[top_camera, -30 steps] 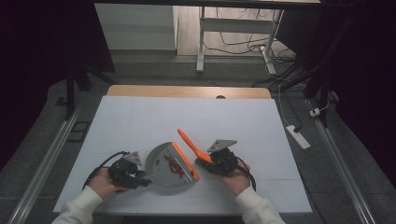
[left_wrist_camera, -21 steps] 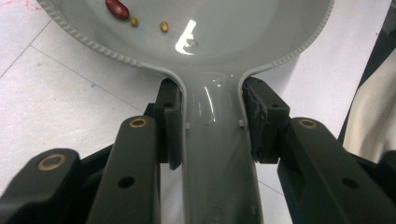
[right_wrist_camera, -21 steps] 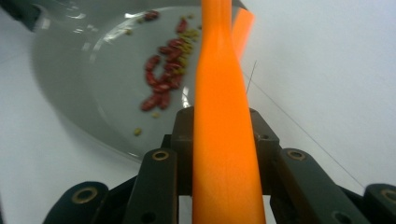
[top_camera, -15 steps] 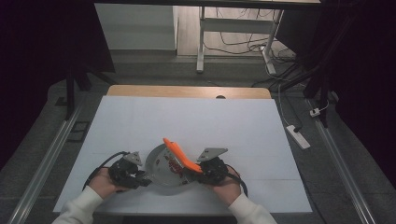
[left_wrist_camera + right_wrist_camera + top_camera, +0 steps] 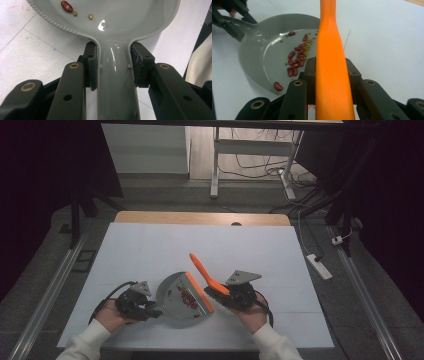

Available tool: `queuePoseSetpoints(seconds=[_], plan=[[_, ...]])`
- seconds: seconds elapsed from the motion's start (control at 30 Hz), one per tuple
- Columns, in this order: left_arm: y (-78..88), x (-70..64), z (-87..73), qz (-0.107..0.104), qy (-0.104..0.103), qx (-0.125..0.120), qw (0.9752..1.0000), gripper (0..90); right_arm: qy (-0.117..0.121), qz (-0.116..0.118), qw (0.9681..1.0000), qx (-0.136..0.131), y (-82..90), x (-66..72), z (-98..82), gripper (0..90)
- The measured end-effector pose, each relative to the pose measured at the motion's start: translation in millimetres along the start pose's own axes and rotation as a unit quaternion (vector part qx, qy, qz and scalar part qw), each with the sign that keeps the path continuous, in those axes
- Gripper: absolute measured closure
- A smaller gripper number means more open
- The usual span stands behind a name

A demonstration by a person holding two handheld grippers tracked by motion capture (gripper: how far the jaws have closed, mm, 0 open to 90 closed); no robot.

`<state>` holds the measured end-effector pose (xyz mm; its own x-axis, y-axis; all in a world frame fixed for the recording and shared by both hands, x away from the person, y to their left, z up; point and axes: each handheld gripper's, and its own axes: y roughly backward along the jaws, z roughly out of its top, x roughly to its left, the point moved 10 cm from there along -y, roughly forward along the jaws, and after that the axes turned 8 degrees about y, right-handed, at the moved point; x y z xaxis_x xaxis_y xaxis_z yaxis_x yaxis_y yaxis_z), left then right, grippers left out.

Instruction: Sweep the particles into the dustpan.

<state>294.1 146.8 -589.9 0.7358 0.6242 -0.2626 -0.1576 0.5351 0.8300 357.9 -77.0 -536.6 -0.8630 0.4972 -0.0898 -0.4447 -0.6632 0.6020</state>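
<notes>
A grey dustpan (image 5: pixel 177 296) with an orange front lip (image 5: pixel 201 293) lies on the white table near its front edge. Red beans (image 5: pixel 187 296) and small yellow grains lie inside it. My left gripper (image 5: pixel 150 310) is shut on the dustpan's handle (image 5: pixel 116 82), one jaw on each side. To the right of the lip, my right gripper (image 5: pixel 223 293) is shut on a brush with an orange handle (image 5: pixel 200 266) that points up and to the far left. In the right gripper view the handle (image 5: pixel 331 70) runs straight up between the jaws, with the dustpan (image 5: pixel 259 57) and beans (image 5: pixel 295 58) to its left.
The white table top (image 5: pixel 250 245) stretches bare behind and to both sides of the dustpan, and ends in a wooden far edge (image 5: pixel 200 218). A power strip (image 5: pixel 320 266) lies on the floor off the right edge. Metal rails run along both sides.
My right gripper swung the brush left toward the dustpan's lip, then drew back a little to the right, the handle tipping more upright. The left gripper and the dustpan stayed put.
</notes>
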Motion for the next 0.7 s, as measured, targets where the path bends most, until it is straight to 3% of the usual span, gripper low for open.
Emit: queuePoseSetpoints(seconds=[0.3,0.53,0.7], plan=[[2.3,0.8,2.9,0.003,0.003,-0.014,0.9999,62.1,-0.005,-0.009,0.9999,0.000,8.2,-12.5,-2.9,70.0],[11.4,7.6,7.2,0.010,0.027,-0.045,0.9986,62.1,-0.009,-0.014,0.9999,-0.004,13.7,-17.7,-3.6,70.0],[18.9,14.9,12.3,0.026,0.062,-0.075,0.9949,62.0,-0.022,-0.016,0.9995,-0.018,21.6,-22.1,-1.8,70.0]])
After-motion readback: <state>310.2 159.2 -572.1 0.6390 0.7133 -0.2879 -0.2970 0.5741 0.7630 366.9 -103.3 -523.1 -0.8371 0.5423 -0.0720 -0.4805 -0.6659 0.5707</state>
